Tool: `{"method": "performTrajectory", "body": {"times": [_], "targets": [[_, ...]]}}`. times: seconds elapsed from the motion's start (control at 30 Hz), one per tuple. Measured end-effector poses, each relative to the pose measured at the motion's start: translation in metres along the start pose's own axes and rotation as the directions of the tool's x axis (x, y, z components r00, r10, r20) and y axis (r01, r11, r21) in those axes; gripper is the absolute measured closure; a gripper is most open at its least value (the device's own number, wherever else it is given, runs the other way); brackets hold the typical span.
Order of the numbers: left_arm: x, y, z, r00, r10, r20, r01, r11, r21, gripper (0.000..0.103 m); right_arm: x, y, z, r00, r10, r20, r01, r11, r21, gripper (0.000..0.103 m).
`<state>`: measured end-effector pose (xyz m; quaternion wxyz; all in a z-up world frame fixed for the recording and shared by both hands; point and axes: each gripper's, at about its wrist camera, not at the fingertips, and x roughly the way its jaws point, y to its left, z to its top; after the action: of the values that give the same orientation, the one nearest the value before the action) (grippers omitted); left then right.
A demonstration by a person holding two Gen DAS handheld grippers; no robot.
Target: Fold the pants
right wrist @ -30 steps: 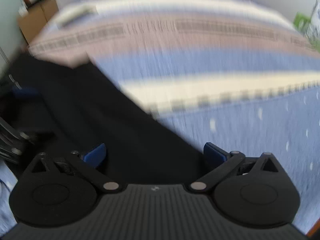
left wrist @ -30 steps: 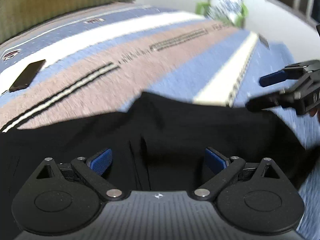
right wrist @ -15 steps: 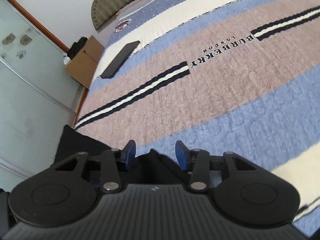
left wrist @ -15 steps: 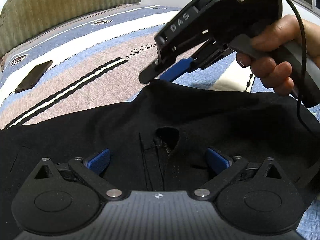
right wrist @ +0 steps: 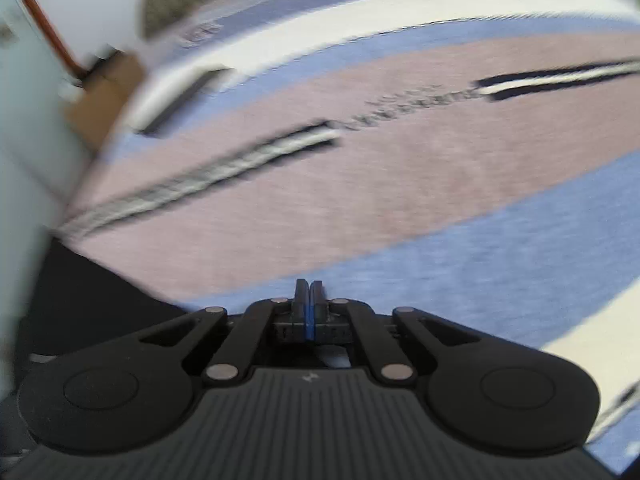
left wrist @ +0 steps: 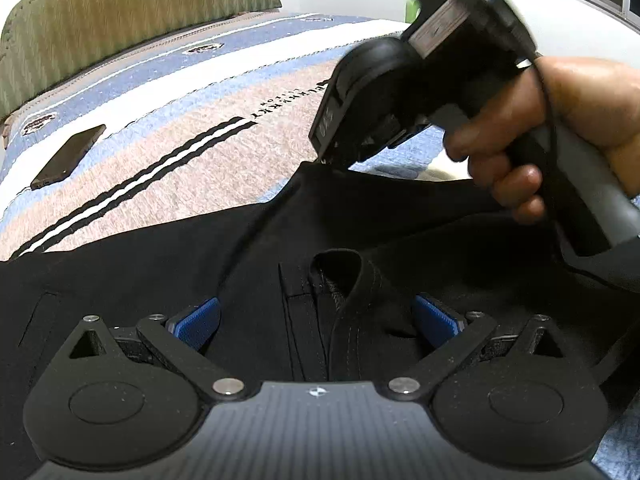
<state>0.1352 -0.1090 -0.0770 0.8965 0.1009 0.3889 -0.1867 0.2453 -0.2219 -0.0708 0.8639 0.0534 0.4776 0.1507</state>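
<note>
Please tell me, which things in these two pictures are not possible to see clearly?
- Right gripper tips, left wrist view: dark against the pants; fabric between them cannot be confirmed.
- Right wrist view: motion blur smears the bedspread lettering.
- Pants legs: cut off by frame edges and the left gripper.
- Phone: too small for detail.

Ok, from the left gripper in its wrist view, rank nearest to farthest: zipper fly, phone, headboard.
From the left gripper:
1. Zipper fly of the black pants, just ahead between the open fingers.
2. Phone, far left on the bedspread.
3. Headboard, at the top, beyond it.
</note>
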Motion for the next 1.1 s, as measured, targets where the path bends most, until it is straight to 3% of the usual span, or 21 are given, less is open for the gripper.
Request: {"method": "performTrajectory", "body": {"times": [0.07, 0.13, 0.2, 0.3, 0.37, 0.43, 0.47, 0.5, 0.57, 0.63, 0.67, 0.73, 0.83, 0.9, 0.97, 1.07, 1.1], "targets": [[0.0, 0.001, 0.001, 1.0, -0.004, -0.006, 0.004, 1.0, 0.0, 0.0, -0.006, -0.002, -0.001, 1.0, 0.028, 0.012, -0.028, 0.999, 0.032, 0.1], [0.0, 0.001, 0.002, 1.0, -0.001, -0.007, 0.001, 1.0, 0.001, 0.0, -0.025, -0.004, -0.001, 0.996, 0.032, 0.08, -0.036, 0.998, 0.054, 0.088], [0.0, 0.0, 0.002, 1.0, 0.005, -0.01, -0.005, 1.0, 0.001, 0.0, -0.048, -0.008, -0.002, 0.99, 0.038, 0.136, -0.048, 0.996, 0.073, 0.084], [0.0, 0.0, 0.004, 1.0, 0.008, -0.013, -0.008, 1.0, -0.004, 0.0, -0.058, -0.009, -0.01, 0.964, 0.245, 0.098, -0.253, 0.964, 0.077, 0.077], [0.001, 0.0, 0.004, 1.0, 0.013, -0.012, -0.013, 1.0, 0.001, 0.0, -0.051, -0.006, -0.016, 0.955, 0.293, 0.049, -0.297, 0.952, 0.079, 0.074], [0.001, -0.002, 0.004, 1.0, 0.019, -0.011, -0.019, 1.0, 0.007, 0.0, -0.033, -0.007, -0.022, 0.966, 0.26, -0.01, -0.257, 0.96, 0.107, 0.073], [0.001, -0.003, 0.004, 1.0, 0.021, -0.011, -0.021, 1.0, 0.008, 0.0, -0.025, -0.011, -0.024, 0.972, 0.234, -0.025, -0.229, 0.966, 0.123, 0.081], [0.001, -0.003, 0.004, 1.0, 0.022, -0.012, -0.022, 1.0, 0.008, 0.0, -0.024, -0.018, -0.025, 0.972, 0.234, -0.007, -0.231, 0.962, 0.148, 0.086], [0.002, -0.004, 0.004, 1.0, 0.025, -0.013, -0.025, 1.0, 0.008, 0.0, -0.031, -0.028, -0.024, 0.982, 0.184, 0.034, -0.187, 0.958, 0.217, 0.086], [0.002, -0.005, 0.004, 1.0, 0.026, -0.012, -0.026, 1.0, 0.006, 0.0, -0.043, -0.025, -0.025, 0.995, 0.086, 0.056, -0.096, 0.974, 0.205, 0.067], [0.002, -0.005, 0.004, 1.0, 0.028, -0.011, -0.028, 1.0, 0.005, 0.0, -0.049, -0.023, -0.027, 0.995, 0.078, 0.067, -0.09, 0.977, 0.192, 0.06], [0.002, -0.007, 0.004, 0.999, 0.033, -0.01, -0.033, 0.999, 0.007, 0.0, -0.06, -0.019, -0.033, 0.987, 0.142, 0.081, -0.154, 0.974, 0.167, 0.059], [0.002, -0.008, 0.004, 0.999, 0.039, -0.009, -0.038, 0.999, 0.011, 0.0, -0.066, -0.011, -0.041, 0.981, 0.182, 0.067, -0.189, 0.973, 0.132, 0.034], [0.001, -0.009, 0.003, 0.999, 0.039, -0.008, -0.039, 0.999, 0.009, 0.0, -0.059, -0.005, -0.046, 0.991, 0.131, 0.017, -0.133, 0.986, 0.102, 0.032], [0.001, -0.008, 0.004, 0.999, 0.036, -0.008, -0.036, 0.999, 0.007, 0.0, -0.066, -0.007, -0.048, 0.992, 0.12, 0.03, -0.123, 0.983, 0.133, 0.031], [-0.003, -0.006, 0.002, 0.999, 0.037, -0.002, -0.037, 0.999, 0.002, 0.0, -0.097, -0.013, -0.048, 0.998, 0.008, 0.068, -0.023, 0.977, 0.211, 0.001], [-0.006, -0.007, 0.001, 0.999, 0.041, 0.0, -0.041, 0.999, -0.001, 0.0, -0.109, -0.016, -0.05, 0.995, -0.034, 0.096, 0.012, 0.977, 0.215, 0.0]]}}
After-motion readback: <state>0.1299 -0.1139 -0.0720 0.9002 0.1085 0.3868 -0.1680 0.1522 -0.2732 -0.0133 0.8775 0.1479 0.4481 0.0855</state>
